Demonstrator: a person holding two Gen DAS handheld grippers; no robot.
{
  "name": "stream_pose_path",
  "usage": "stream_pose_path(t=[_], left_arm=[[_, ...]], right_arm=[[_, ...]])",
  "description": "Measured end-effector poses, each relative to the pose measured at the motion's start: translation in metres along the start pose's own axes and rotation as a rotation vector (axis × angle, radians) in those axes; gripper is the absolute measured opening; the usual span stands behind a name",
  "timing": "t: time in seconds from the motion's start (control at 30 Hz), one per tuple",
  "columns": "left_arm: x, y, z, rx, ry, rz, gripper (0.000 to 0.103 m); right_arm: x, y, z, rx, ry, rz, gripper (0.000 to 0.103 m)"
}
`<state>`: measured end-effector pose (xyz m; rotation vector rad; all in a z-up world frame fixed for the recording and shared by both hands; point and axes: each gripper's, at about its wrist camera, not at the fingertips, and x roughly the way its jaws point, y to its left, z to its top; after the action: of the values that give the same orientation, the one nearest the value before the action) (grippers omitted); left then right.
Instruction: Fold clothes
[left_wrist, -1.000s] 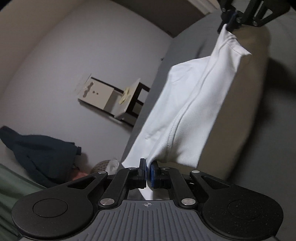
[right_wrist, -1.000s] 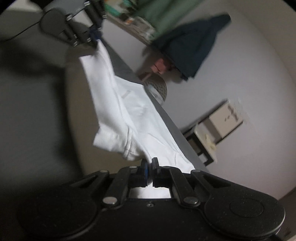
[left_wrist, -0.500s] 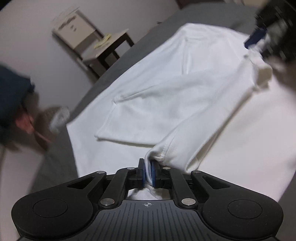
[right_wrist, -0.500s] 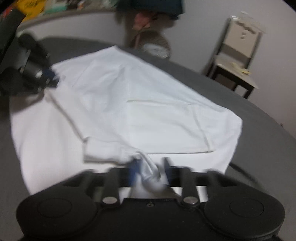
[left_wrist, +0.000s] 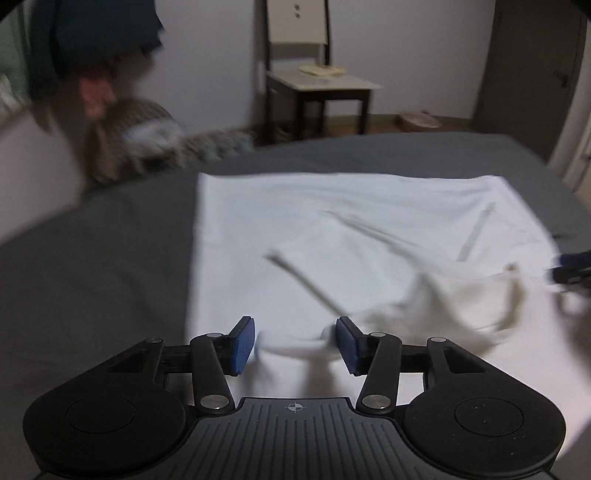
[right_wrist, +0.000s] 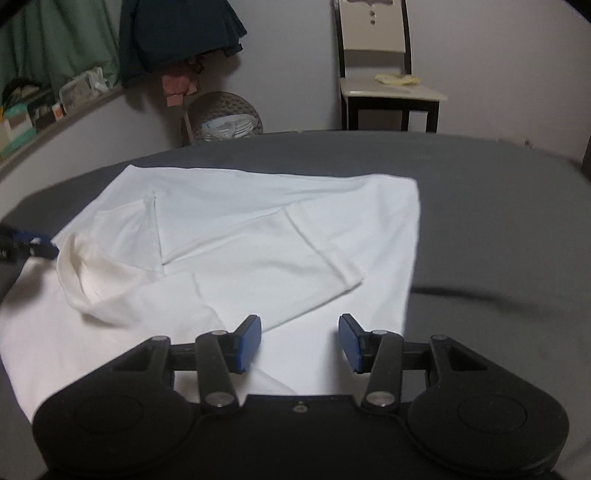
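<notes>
White shirt (right_wrist: 236, 236) lies spread on the grey bed (right_wrist: 498, 221), sleeves folded inward. Far basket (right_wrist: 225, 116) holds pale items. Left gripper (left_wrist: 294, 345) and right gripper (right_wrist: 300, 341) hover wide open at its near edge, gripping nothing.

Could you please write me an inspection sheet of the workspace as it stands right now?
Surface: grey bed sheet, shirt laid on it.
Job's things: white shirt spread flat, sleeves folded inward, collar toward the near left in the right view.
Clutter: nothing seen on the bed besides the shirt.
Grippers: left tongs open, a bit of shirt cloth between the pads, blurred; right tongs open above the shirt's near edge, holding nothing.
Cables: nothing seen.
Surroundings: chair by the wall, something yellow on its seat; dark garment hanging; basket; shelf with boxes.
</notes>
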<state>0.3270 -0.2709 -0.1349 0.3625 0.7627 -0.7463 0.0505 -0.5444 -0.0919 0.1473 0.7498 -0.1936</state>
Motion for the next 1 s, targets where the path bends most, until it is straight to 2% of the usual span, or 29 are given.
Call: stream_pose_path(t=[0.03,0.13,0.23,0.3,0.4,0.5,0.53,0.57,0.63,0.67,0.83,0.9,1.0], left_arm=[[-0.003,0.004,-0.002,0.002,-0.011,0.034,0.050],[-0.013,0.014,-0.010,0.022,-0.024,0.037,0.050],[-0.017,0.015,-0.021,0.072,0.026,0.001,0.050],[-0.019,0.015,-0.029,0.084,0.054,0.003,0.050],[-0.022,0.017,-0.040,0.024,0.058,-0.046,0.050],[-0.015,0.015,-0.045,-0.048,0.059,-0.049,0.049],[-0.011,0.015,-0.046,-0.081,0.064,-0.061,0.046],[-0.008,0.016,-0.048,-0.113,0.068,-0.081,0.027],[-0.004,0.015,-0.050,-0.164,0.054,-0.072,0.023],[-0.004,0.014,-0.051,-0.181,0.043,-0.062,0.014],[-0.004,0.017,-0.059,-0.262,0.030,-0.051,0.009],[-0.005,0.016,-0.060,-0.278,0.022,-0.047,0.007],[-0.007,0.015,-0.062,-0.289,0.011,-0.038,0.007]], right_arm=[[-0.001,-0.001,0.000,-0.003,0.001,0.000,0.048],[-0.006,-0.004,-0.001,-0.011,0.005,0.001,0.049],[-0.010,-0.007,-0.001,-0.018,0.011,0.000,0.050],[-0.012,-0.008,-0.005,0.008,0.050,-0.012,0.050],[-0.009,-0.017,-0.011,0.092,0.058,0.068,0.050],[-0.002,-0.021,-0.010,0.140,0.032,0.078,0.050],[0.001,-0.023,-0.009,0.164,0.023,0.080,0.050],[0.005,-0.025,-0.008,0.189,0.016,0.078,0.049],[0.010,-0.028,-0.006,0.246,0.040,0.034,0.033],[0.012,-0.030,-0.005,0.275,0.052,0.012,0.033],[-0.001,-0.036,-0.013,0.389,0.022,-0.041,0.038],[-0.010,-0.042,-0.021,0.447,0.011,-0.018,0.038],[-0.017,-0.054,-0.034,0.556,0.025,0.087,0.038]])
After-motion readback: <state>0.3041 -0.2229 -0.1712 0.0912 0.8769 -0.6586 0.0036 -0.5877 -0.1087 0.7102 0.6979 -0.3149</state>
